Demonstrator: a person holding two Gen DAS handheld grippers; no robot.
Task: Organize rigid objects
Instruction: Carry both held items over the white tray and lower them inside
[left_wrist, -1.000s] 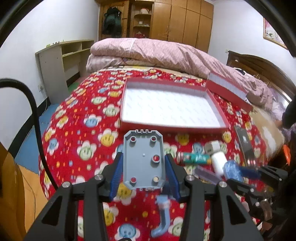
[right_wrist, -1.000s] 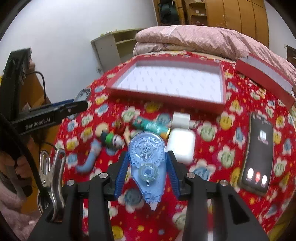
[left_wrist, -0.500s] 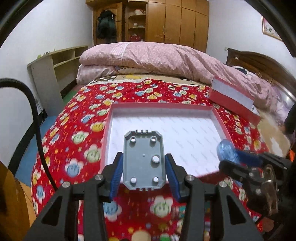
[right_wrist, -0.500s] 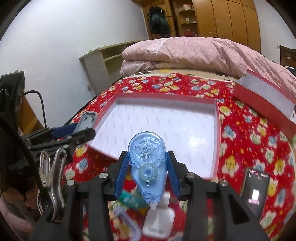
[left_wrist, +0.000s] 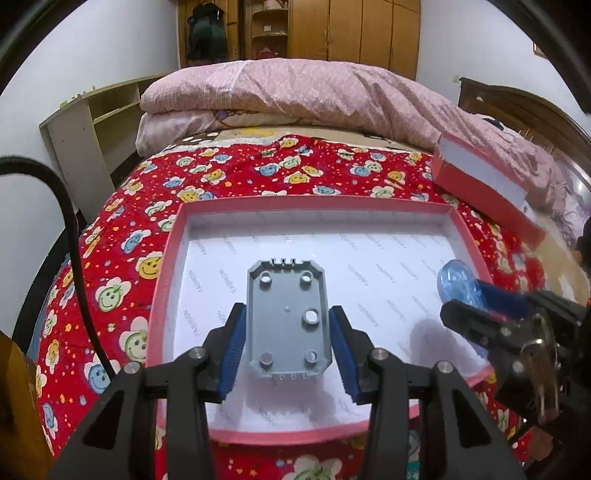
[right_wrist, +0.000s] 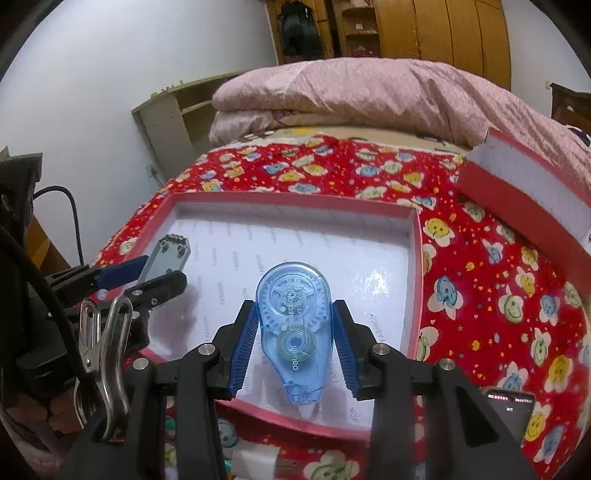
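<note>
Carrying step: the left gripper (left_wrist: 287, 343) jaws clench a grey plastic plate (left_wrist: 287, 325) and the right gripper (right_wrist: 295, 347) jaws clench a blue correction tape (right_wrist: 293, 328), both over the red box (left_wrist: 314, 202). Next, each likely needs lowering to the box floor, apart, before release.

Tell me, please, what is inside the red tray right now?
Nothing visible rests in the red tray; its white printed lining is bare. The grey plate and blue correction tape hang above it in the grippers, hiding part of the floor.
</note>
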